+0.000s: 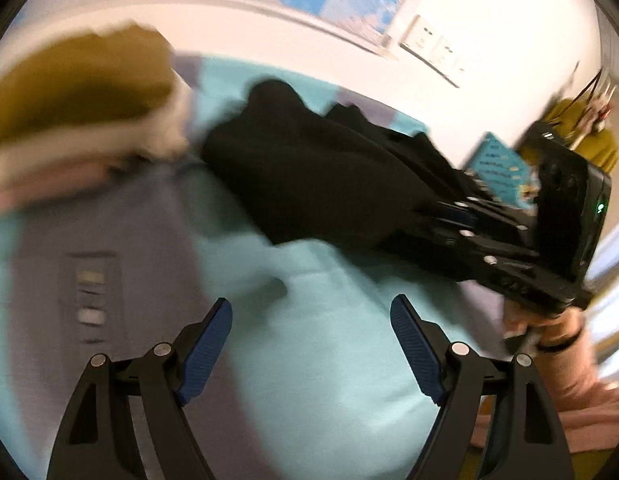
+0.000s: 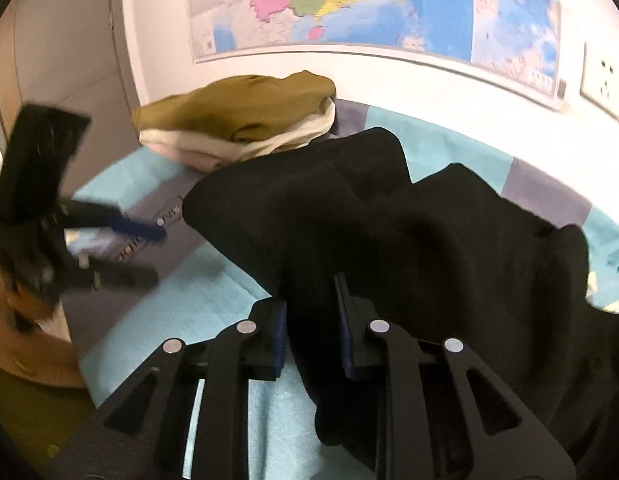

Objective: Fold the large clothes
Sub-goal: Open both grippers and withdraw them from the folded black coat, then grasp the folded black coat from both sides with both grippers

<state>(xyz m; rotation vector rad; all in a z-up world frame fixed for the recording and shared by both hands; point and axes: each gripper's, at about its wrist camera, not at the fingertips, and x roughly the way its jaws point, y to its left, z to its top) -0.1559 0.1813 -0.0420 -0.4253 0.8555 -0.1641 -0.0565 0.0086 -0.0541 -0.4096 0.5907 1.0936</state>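
Only the right wrist view shows the wall map [image 2: 349,4], its lettering too small to read; the left wrist view alone shows a blurred, unreadable label on the grey cloth [image 1: 91,296]. The black garment [image 2: 389,232] lies heaped on the teal-covered surface [image 2: 213,300] beside a folded olive and cream pile [image 2: 237,116]. The right claw [image 2: 311,320] is clenched on its near edge, while the left claw [image 1: 311,344] hangs released, near the garment.
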